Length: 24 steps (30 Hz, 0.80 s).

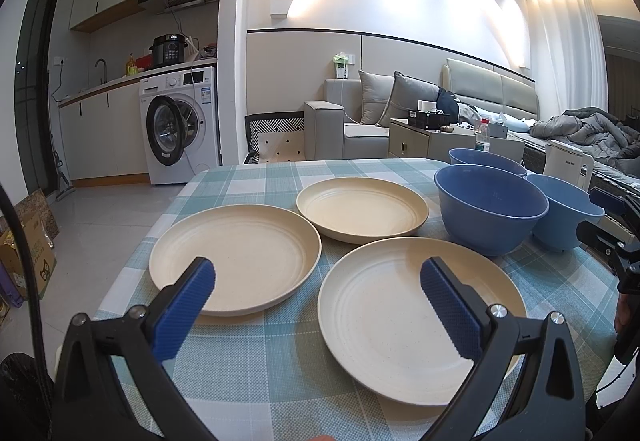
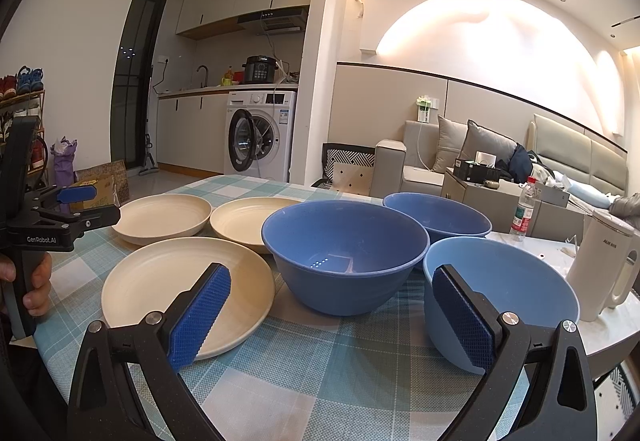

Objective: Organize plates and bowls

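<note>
Checked tablecloth (image 1: 248, 373) under plates (image 1: 236, 255), bowls (image 2: 344, 253).

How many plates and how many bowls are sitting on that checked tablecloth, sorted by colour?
Cream plates: 3, at near right, near left and farther back.
Blue bowls: 3, the darker middle one, the darker far one and the lighter near one.
Total: 6 dishes, none stacked.
</note>
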Available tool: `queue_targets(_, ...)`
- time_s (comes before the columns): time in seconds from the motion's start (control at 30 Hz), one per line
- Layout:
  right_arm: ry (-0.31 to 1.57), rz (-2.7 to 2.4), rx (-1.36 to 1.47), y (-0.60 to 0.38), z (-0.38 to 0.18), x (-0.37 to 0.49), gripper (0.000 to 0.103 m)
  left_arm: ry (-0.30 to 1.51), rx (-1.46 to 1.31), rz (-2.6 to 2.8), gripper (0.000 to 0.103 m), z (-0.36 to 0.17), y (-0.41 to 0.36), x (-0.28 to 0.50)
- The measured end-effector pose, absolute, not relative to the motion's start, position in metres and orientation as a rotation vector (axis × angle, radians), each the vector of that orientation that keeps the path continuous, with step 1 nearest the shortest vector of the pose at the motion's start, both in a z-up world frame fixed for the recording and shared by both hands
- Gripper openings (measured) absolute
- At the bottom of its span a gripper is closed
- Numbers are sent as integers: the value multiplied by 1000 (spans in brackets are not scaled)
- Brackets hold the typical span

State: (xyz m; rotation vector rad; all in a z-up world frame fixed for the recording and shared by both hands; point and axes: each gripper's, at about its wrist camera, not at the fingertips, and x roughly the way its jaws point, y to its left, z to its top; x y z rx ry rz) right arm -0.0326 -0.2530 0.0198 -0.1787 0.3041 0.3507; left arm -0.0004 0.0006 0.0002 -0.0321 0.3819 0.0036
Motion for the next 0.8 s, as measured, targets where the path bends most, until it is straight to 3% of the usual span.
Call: queue_targets(0.8, 305, 343, -187, -250, 21, -33, 103, 386, -40, 12, 103, -6, 6, 0)
